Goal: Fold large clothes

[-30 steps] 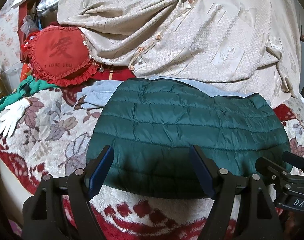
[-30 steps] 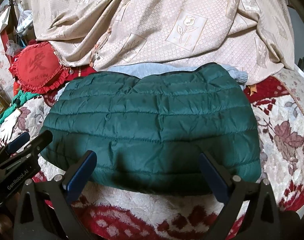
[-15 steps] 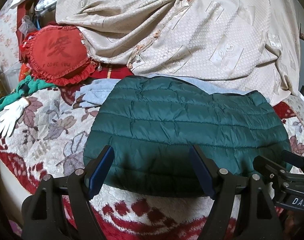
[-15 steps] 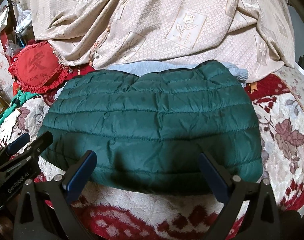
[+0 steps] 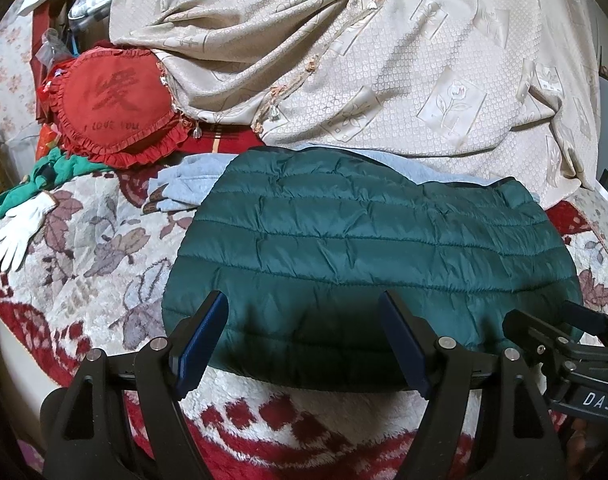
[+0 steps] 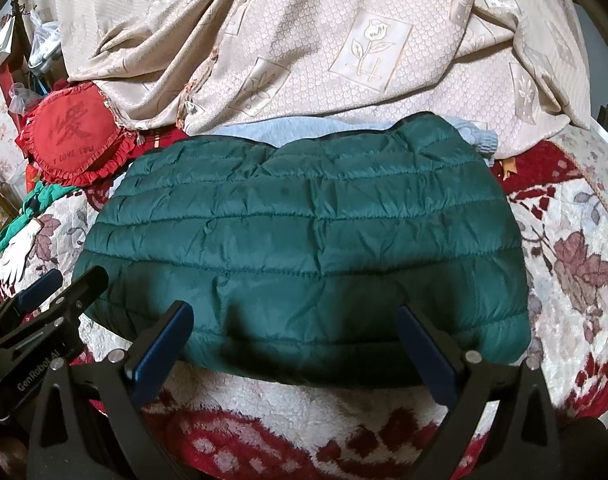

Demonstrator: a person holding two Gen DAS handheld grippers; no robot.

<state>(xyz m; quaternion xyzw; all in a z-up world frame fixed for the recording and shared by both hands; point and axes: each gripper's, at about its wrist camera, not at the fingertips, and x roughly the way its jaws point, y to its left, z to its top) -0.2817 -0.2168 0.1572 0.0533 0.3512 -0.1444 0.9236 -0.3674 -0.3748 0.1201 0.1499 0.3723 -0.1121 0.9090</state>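
Observation:
A dark green quilted jacket point(image 5: 364, 248) lies folded into a flat rectangle on a floral red and white blanket point(image 5: 83, 248); it also shows in the right wrist view point(image 6: 304, 240). My left gripper point(image 5: 304, 316) is open and empty, just above the jacket's near edge toward its left half. My right gripper point(image 6: 295, 324) is open and empty over the near edge toward its right half. Each gripper shows at the edge of the other's view: the right one point(image 5: 564, 340) and the left one point(image 6: 51, 292).
A light blue garment point(image 5: 191, 188) lies under the jacket's far side. A beige patterned cover point(image 5: 384, 60) is heaped behind. A red heart cushion point(image 5: 111, 104), green cloth point(image 5: 51, 172) and a white glove point(image 5: 19, 228) lie at left.
Both grippers have drawn back slightly from the jacket, staying open. The jacket has not moved.

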